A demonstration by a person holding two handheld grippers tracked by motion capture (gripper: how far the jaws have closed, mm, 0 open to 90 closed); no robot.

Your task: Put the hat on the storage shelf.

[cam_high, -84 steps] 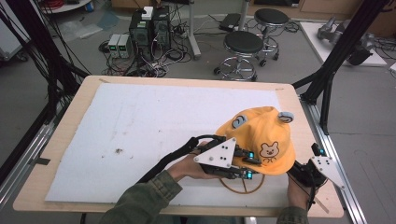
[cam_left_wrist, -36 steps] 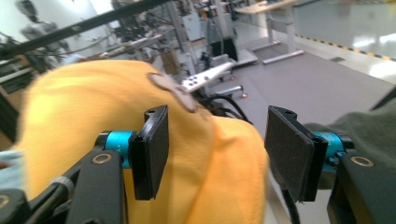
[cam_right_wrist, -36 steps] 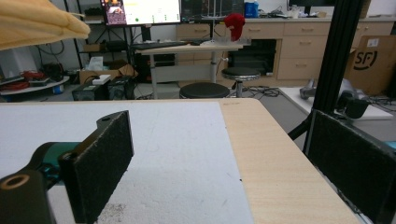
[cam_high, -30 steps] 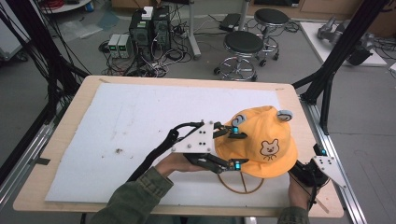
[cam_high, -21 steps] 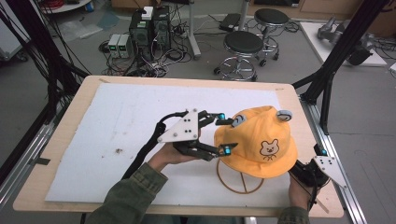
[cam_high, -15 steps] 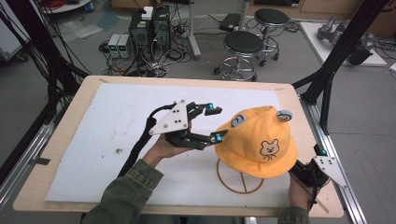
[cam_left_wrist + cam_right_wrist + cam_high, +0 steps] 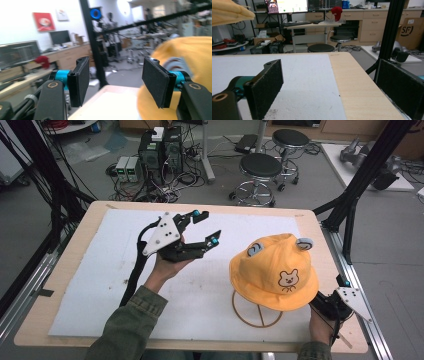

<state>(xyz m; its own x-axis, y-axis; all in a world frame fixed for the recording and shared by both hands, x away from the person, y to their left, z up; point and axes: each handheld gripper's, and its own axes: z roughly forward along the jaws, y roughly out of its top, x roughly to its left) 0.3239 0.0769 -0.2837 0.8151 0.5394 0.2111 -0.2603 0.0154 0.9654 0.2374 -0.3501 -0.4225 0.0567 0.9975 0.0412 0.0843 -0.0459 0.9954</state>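
An orange bucket hat [image 7: 274,270] with a bear face and two grey ears rests on a wooden wire stand [image 7: 256,314] at the table's right front. My left gripper [image 7: 206,228] is raised over the middle of the white mat, open and empty, its jaws pointing right toward the hat. In the left gripper view the hat [image 7: 190,57] is a blurred orange mass behind the right pad [image 7: 154,80]. My right gripper [image 7: 334,296] sits low at the table's front right corner, just right of the hat's brim. Its pads [image 7: 265,87] stand wide apart with nothing between, and the brim [image 7: 229,11] hangs at upper left.
A white foam mat [image 7: 100,280] covers most of the wooden table [image 7: 60,270]. Black frame posts [image 7: 360,180] stand at the table's right and left sides. Two stools [image 7: 260,170] and computer boxes [image 7: 160,150] stand on the floor beyond the far edge.
My left gripper let go of the hat, opened, and drew back up and to the left over the mat. The hat stays on the stand. The right gripper has not moved.
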